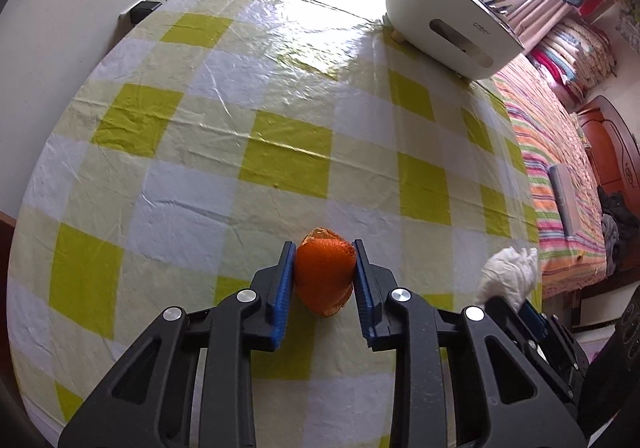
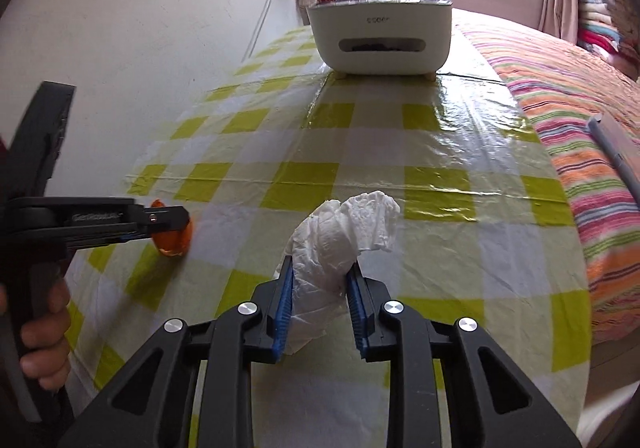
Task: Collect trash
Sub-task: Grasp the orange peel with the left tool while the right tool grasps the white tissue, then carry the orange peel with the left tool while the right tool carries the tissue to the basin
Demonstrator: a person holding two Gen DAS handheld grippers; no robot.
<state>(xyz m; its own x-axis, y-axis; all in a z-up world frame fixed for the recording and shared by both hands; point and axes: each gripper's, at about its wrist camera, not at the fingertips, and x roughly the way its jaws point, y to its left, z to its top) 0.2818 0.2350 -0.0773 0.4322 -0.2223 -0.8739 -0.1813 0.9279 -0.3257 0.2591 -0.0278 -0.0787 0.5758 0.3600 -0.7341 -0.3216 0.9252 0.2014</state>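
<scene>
Left gripper (image 1: 325, 276): we see its blue-padded fingers (image 1: 282, 288) clamped on the orange peel, one pad against each side.
Orange peel (image 1: 325, 278): it sits squarely between the left fingers, its far tip reaching just past the fingertips, its underside at the checked surface; whether it touches or is just lifted we cannot tell.
Right gripper (image 2: 320, 280): we see its fingers (image 2: 283, 308) pressed on the lower part of the crumpled tissue, which is pinched narrow between the pads.
Crumpled tissue (image 2: 340, 236): its lower part is held between the right fingers; its upper folds bulge up and beyond the fingertips, leaning to the right.
Surface (image 2: 436, 152): we note a glossy cloth checked in yellow-green and white, with both items near its close end.
Relative layout: in the right wrist view the left gripper (image 2: 168, 226) with the peel (image 2: 176, 242) lies to the left of the tissue, well apart from it.
Bin (image 2: 380, 36): we see a white container with a slot in its front at the far end of the surface, wrappers standing in its top.
Hand (image 2: 44, 332): fingers wrap the left gripper's handle at the left edge.
Bed (image 2: 568, 104): a striped cover runs along the surface's right side.
</scene>
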